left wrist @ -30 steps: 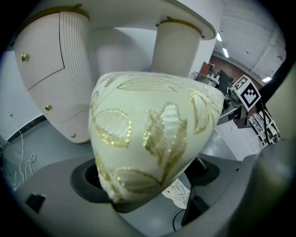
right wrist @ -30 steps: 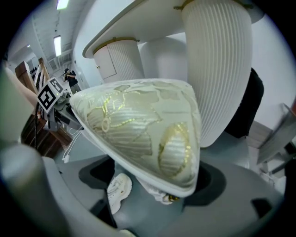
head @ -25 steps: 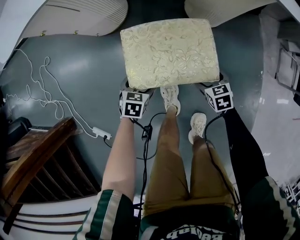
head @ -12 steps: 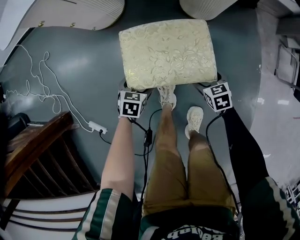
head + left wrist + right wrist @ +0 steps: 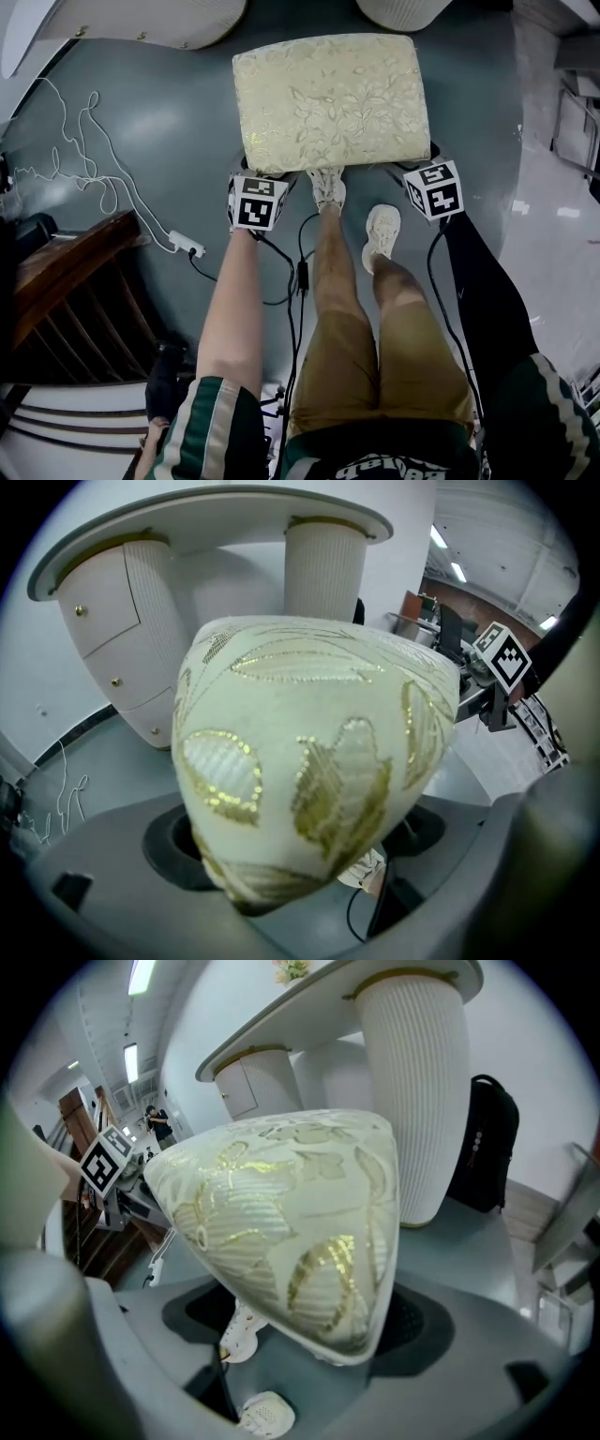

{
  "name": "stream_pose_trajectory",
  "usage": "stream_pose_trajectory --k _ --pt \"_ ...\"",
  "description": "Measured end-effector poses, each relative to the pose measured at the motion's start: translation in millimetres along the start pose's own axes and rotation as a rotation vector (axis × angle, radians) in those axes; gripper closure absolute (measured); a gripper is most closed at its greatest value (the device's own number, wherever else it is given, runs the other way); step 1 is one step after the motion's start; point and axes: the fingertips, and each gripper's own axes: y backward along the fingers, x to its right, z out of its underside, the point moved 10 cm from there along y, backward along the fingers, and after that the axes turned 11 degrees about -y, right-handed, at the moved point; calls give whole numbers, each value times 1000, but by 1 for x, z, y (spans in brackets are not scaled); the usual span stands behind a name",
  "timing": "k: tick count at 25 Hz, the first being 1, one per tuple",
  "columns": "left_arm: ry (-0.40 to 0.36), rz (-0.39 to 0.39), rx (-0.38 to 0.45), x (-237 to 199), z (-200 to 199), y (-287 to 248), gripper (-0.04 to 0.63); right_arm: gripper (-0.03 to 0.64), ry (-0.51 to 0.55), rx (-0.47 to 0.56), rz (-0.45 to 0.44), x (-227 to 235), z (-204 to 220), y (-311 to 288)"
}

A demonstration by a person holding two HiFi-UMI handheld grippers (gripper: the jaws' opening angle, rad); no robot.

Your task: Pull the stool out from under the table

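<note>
Clamping stool (image 5: 330, 98) corners, left tongs (image 5: 257, 176) and right tongs (image 5: 421, 169) flank shoes (image 5: 326, 187); pedestals (image 5: 323, 574) beyond.

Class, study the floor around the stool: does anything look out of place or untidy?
A loose white cable straggles in loops over the grey floor left of the stool, ending at a white plug block. The stool itself looks level.

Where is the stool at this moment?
Head view, upper centre: the stool sits just before the table pedestals, its near corners held by the left gripper and right gripper.
</note>
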Motion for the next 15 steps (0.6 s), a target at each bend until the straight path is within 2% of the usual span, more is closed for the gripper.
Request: stream_pose_trajectory --k 8,15 --pt "-6 -43 9 5 5 -2 130 166 14 33 -31 5 6 -10" --pt "-9 -32 -19 2 -1 4 130 164 -9 21 -35 3 3 -7"
